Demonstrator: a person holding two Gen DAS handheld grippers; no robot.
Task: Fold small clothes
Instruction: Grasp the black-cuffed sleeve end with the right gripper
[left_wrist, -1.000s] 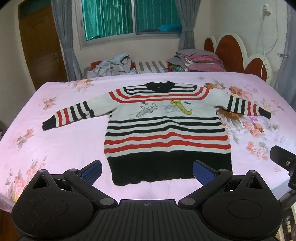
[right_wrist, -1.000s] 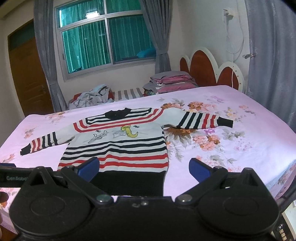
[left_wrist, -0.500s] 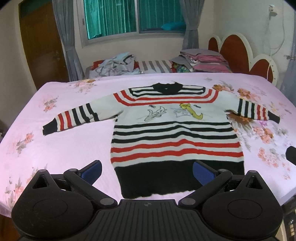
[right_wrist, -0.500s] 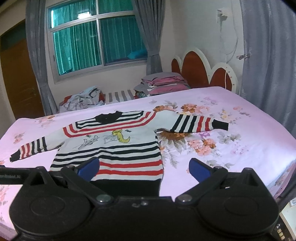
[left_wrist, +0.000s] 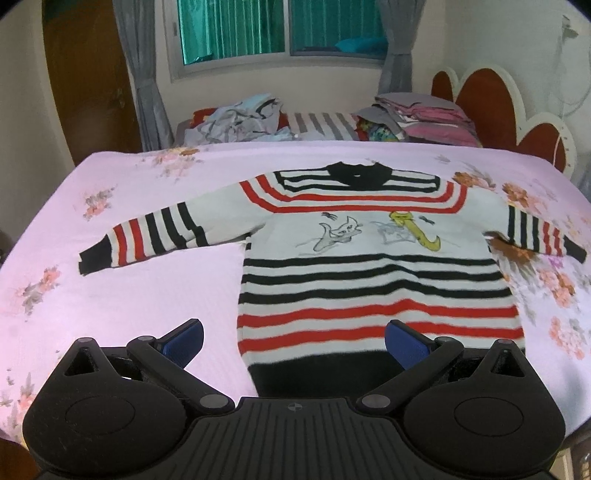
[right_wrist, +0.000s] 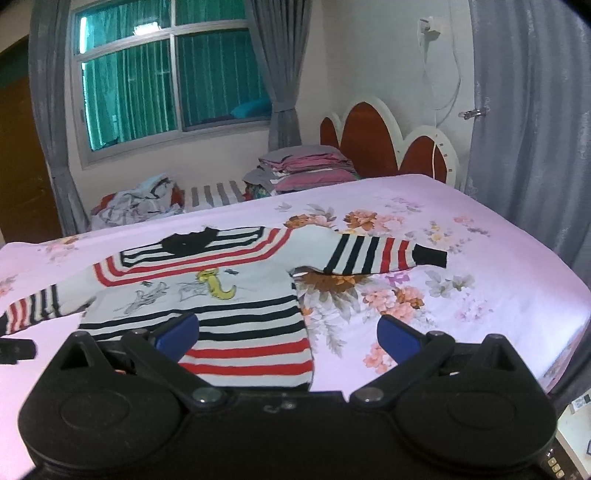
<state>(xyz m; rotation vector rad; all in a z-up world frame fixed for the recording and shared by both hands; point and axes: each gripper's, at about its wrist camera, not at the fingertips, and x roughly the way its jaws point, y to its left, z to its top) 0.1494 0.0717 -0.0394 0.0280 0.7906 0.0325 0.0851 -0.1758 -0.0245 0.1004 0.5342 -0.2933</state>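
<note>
A small striped sweater (left_wrist: 373, 273), white with red and black bands and a cartoon print, lies flat on the pink floral bed (left_wrist: 129, 288), sleeves spread out. It also shows in the right wrist view (right_wrist: 236, 314). My left gripper (left_wrist: 293, 341) is open and empty, hovering over the sweater's black hem at its lower left corner. My right gripper (right_wrist: 288, 338) is open and empty, above the sweater's lower right side, near the right sleeve (right_wrist: 384, 254).
A heap of loose clothes (left_wrist: 236, 118) and a stack of folded clothes (left_wrist: 424, 118) lie beyond the bed's far edge. A red headboard (right_wrist: 380, 144) and grey curtain (right_wrist: 528, 110) stand at the right. A wooden door (left_wrist: 88, 81) is at the left.
Both grippers have moved forward and lower toward the sweater, which now looks larger. The left one has shifted left relative to the hem. Both stay open.
</note>
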